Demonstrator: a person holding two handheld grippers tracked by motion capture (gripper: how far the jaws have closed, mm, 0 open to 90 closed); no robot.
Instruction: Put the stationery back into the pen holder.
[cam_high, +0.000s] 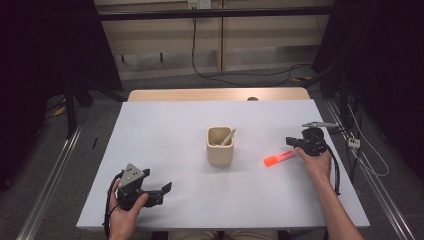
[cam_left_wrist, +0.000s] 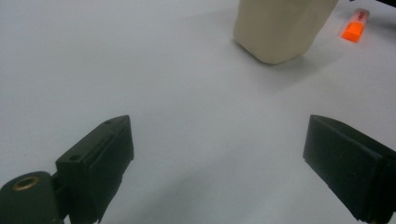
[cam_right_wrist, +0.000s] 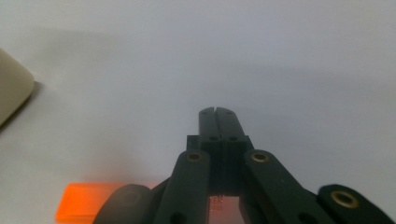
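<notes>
Lying flat on the white table (cam_high: 165, 125), one orange marker (cam_high: 278, 158) is seen just right of the single beige cup (cam_high: 220, 146), not yet lifted. The right gripper (cam_high: 291, 142) sits right beside the marker's far end; in the right gripper view its jaws are pressed together with nothing visibly between them, and the marker (cam_right_wrist: 86, 201) lies below and beside them. So no grasp is judged made. One pale pen-like item (cam_high: 228, 137) is already standing in the cup. Likely left: marker to be grasped, carried, dropped into the cup. The left gripper (cam_high: 165, 189) is held at the near left of the table, jaws wide apart, empty, well apart from the cup (cam_left_wrist: 280, 28). Counts: one cup, one marker, one item inside, two grippers.
</notes>
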